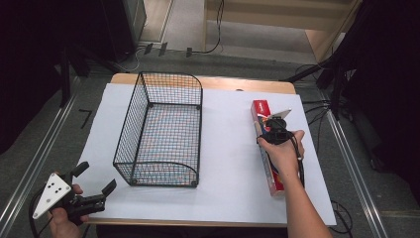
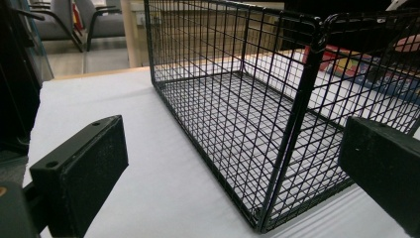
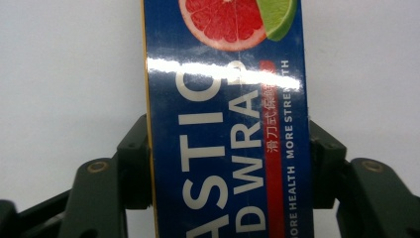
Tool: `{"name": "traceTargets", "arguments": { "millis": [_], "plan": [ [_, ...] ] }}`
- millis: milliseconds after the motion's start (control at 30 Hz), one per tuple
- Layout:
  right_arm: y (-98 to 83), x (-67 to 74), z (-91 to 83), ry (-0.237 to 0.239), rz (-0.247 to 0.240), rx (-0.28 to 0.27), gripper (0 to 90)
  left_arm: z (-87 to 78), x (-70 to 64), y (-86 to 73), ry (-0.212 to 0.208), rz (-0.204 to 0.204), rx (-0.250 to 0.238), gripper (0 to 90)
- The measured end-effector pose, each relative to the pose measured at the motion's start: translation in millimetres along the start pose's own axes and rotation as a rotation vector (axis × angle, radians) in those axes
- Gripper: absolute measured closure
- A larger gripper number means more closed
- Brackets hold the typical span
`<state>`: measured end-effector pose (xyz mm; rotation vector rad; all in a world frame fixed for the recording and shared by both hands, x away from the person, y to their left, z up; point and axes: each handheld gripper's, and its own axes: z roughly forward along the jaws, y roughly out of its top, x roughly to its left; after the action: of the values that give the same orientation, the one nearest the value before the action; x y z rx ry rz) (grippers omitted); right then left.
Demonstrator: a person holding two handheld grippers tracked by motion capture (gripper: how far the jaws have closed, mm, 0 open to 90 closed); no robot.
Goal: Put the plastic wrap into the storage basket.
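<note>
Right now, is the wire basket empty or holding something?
Empty: the wire basket shows only bare mesh floor; the wrap box lies outside.

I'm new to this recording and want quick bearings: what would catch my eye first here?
The black wire basket stands empty, left of middle on the white sheet. To its right lies a long blue-and-red plastic wrap box, with the right gripper down over it, one jaw on each long side. The left gripper hangs open at the table's near left corner, pointing toward the basket.
</note>
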<state>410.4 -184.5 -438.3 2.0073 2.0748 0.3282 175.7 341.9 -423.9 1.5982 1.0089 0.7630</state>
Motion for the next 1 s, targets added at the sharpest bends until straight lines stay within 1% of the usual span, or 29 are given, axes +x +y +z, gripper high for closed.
{"name": "traceTargets", "arguments": {
  "millis": [33, 133, 233, 267, 333, 367, 400, 433, 467, 567, 600, 633, 700, 767, 800, 833, 867, 967, 1000],
  "plan": [
    [0.4, -1.1, -0.2, 0.008, -0.005, 0.002, 40.0, 0.1, 0.1, -0.1, 0.000, -0.002, -0.003, 0.0],
    [0.0, -0.8, -1.1, 0.009, -0.015, 0.000, 40.8, 0.0, 1.4, -0.4, 0.002, -0.003, -0.001, 0.0],
    [0.0, -2.7, -1.4, 0.023, -0.027, -0.004, 41.1, 0.4, 1.6, -0.6, 0.003, -0.004, 0.000, 0.0],
    [0.0, -3.0, -1.6, 0.028, -0.038, -0.006, 41.1, 0.4, 1.5, -0.7, 0.002, -0.003, 0.000, 0.0],
    [-0.2, -2.0, -2.8, 0.021, -0.070, -0.010, 41.2, 0.5, 1.4, -0.7, 0.002, -0.003, 0.000, 0.0],
    [0.1, -0.9, -5.4, 0.021, -0.089, -0.015, 41.2, 0.5, 1.5, -0.7, 0.002, -0.003, -0.001, 0.0],
    [0.1, -0.9, -5.4, 0.021, -0.089, -0.015, 41.2, 0.5, 1.7, -0.7, 0.002, -0.004, 0.000, 0.0],
    [0.6, -0.1, -9.1, 0.040, -0.102, -0.026, 41.3, 0.4, 1.8, -0.7, 0.003, -0.004, 0.000, 0.0],
    [0.6, -0.1, -9.1, 0.040, -0.102, -0.026, 41.3, 0.4, 1.8, -0.7, 0.003, -0.004, 0.000, 0.0],
    [1.9, 2.4, -16.8, 0.040, -0.132, -0.037, 41.3, 0.4, 1.3, -0.5, 0.002, -0.003, -0.001, 0.0],
    [2.9, 4.3, -21.9, 0.047, -0.143, -0.048, 41.3, 0.5, 1.1, -0.5, 0.002, -0.004, -0.001, 0.0],
    [2.9, 4.3, -21.9, 0.047, -0.143, -0.048, 41.3, 0.6, 1.0, -0.6, 0.001, -0.004, -0.002, 0.0],
    [3.8, 6.4, -26.6, 0.057, -0.164, -0.055, 41.2, 0.5, 1.2, -0.5, 0.003, -0.004, 0.000, 0.0],
    [4.4, 8.3, -30.4, 0.074, -0.191, -0.061, 41.2, 0.3, 1.4, -0.5, 0.002, -0.003, -0.001, 0.0],
    [5.1, 10.6, -33.4, 0.090, -0.228, -0.063, 41.1, 0.2, 1.5, -0.5, 0.003, -0.004, -0.001, 0.0],
    [5.1, 10.6, -33.4, 0.090, -0.228, -0.063, 41.1, 0.2, 1.5, -0.5, 0.003, -0.004, -0.001, 0.0],
    [5.0, 12.2, -35.1, 0.096, -0.244, -0.061, 41.1, 0.2, 1.7, -0.6, 0.002, -0.003, 0.000, 0.0],
    [4.2, 16.6, -38.6, 0.112, -0.317, -0.071, 41.0, 0.2, 1.5, -0.5, 0.002, -0.005, -0.001, 0.0],
    [3.7, 17.3, -39.4, 0.116, -0.363, -0.081, 41.0, 0.2, 1.5, -0.5, 0.002, -0.003, -0.001, 0.0]
  ]
}}
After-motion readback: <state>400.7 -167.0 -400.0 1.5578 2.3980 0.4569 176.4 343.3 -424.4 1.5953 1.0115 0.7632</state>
